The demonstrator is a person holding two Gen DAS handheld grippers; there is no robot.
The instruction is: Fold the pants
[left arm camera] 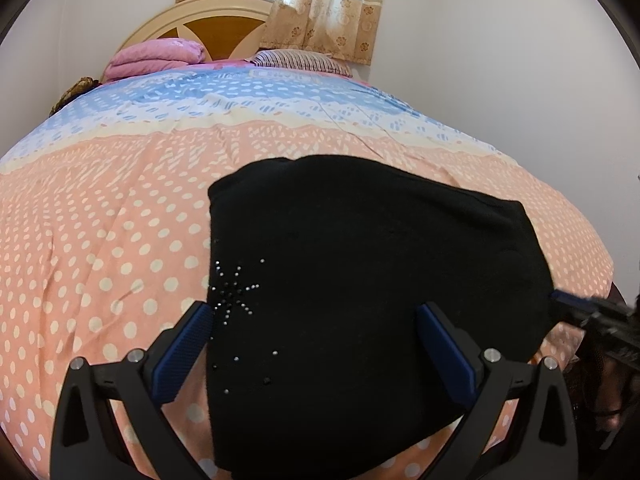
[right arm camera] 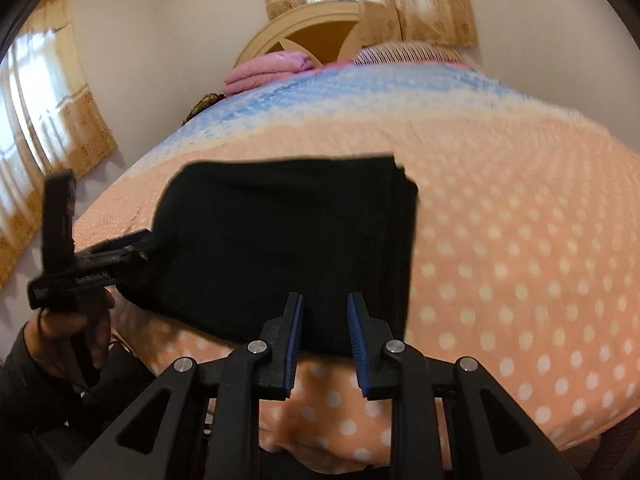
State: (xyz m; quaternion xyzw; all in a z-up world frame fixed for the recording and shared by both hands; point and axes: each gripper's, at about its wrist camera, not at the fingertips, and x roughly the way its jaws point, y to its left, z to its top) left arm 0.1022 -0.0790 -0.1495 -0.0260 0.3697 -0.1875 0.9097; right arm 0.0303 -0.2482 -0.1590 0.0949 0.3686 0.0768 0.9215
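The black pants (left arm camera: 360,280) lie folded into a compact rectangle on the polka-dot bed cover, with a rhinestone star on their left part; they also show in the right wrist view (right arm camera: 288,248). My left gripper (left arm camera: 316,312) is open wide, its blue pads on either side of the near part of the pants, holding nothing. My right gripper (right arm camera: 324,300) is partly open at the near edge of the pants, holding nothing. The right gripper's tip (left arm camera: 576,300) touches the pants' right side in the left view. The left gripper (right arm camera: 132,246) sits at the pants' left edge in the right view.
The bed cover (left arm camera: 120,220) is peach with white dots, turning blue toward the headboard (left arm camera: 208,24). A folded pink blanket (left arm camera: 156,56) and a striped pillow (left arm camera: 300,60) lie at the head. Curtains (left arm camera: 320,4) hang behind. The bed's near edge is just below the grippers.
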